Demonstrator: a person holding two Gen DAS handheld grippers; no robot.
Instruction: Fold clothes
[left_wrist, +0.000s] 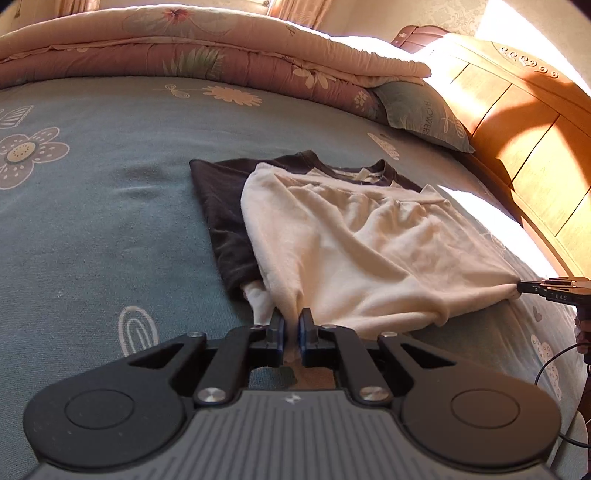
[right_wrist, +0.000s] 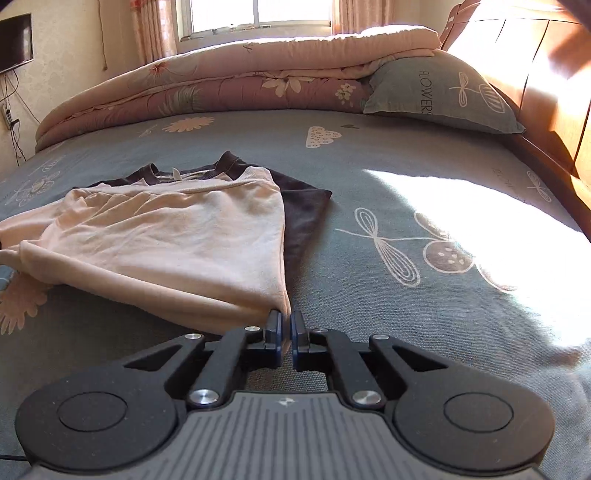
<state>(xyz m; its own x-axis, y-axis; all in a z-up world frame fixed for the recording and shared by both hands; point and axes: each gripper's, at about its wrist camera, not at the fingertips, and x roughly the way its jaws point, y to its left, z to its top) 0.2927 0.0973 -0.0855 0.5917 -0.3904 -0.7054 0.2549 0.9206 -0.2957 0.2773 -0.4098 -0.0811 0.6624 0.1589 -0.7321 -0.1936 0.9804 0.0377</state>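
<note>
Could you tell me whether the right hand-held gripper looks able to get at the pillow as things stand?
Probably not yet: the right hand-held gripper is shut on the shirt's hem corner, and the pillow lies far across bare sheet. Nothing blocks the way.

- I see 1 shirt (left_wrist: 369, 236): cream body, dark brown sleeves and neckband.
- It lies on the blue-grey bedspread, neck toward the far quilt, body rumpled and partly folded over itself.
- Its 2 near hem corners are lifted off the bed, cloth stretched between them.
</note>
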